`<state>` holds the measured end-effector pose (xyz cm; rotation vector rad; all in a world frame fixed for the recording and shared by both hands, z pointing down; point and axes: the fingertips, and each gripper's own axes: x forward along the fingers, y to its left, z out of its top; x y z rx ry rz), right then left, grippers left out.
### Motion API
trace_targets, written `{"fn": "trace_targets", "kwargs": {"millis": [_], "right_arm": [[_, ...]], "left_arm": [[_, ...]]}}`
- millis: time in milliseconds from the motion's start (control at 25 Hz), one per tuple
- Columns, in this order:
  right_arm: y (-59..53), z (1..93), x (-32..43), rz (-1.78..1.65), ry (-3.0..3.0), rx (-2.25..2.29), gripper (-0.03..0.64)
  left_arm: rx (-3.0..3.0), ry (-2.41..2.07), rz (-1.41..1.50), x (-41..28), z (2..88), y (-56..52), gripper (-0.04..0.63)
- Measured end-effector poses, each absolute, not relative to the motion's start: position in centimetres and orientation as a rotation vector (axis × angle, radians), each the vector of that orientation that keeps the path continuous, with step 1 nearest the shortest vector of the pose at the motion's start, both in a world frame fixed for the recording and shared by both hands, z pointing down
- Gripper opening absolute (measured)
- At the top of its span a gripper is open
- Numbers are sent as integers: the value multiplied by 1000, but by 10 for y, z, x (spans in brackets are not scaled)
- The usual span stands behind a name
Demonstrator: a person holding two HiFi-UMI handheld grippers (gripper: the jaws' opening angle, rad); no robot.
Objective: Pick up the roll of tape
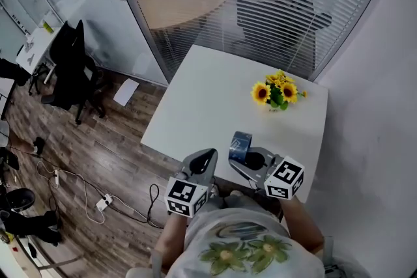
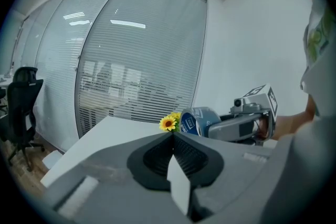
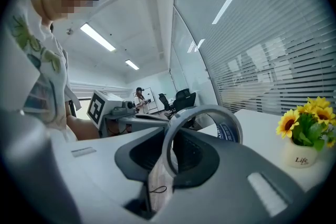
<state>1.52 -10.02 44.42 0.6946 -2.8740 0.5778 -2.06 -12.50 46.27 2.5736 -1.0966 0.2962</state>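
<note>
The roll of tape (image 1: 240, 142), grey-blue with a printed label, hangs just above the near edge of the white table (image 1: 208, 94). My right gripper (image 1: 242, 152) is shut on the roll's wall. In the right gripper view the roll's ring (image 3: 210, 118) stands upright between the jaws of that gripper (image 3: 176, 136). My left gripper (image 1: 206, 156) hovers beside it on the left, jaws together and empty. In the left gripper view its tips (image 2: 172, 135) meet, with the tape (image 2: 197, 120) and the right gripper (image 2: 239, 124) beyond them.
A small white pot of sunflowers (image 1: 277, 92) stands on the table's far right part. A glass wall with blinds (image 1: 260, 3) runs behind the table. A black office chair (image 1: 75, 68) and cables (image 1: 98, 202) are on the wooden floor to the left.
</note>
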Motion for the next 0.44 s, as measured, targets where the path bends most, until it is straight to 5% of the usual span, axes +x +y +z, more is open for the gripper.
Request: {"fn": "trace_targets", "kwargs": {"millis": [440], "right_arm": [[-95,447,17,574,-2856,693,54]], "left_arm": [[2585,-1073,304,-15,462,-121,5]]}}
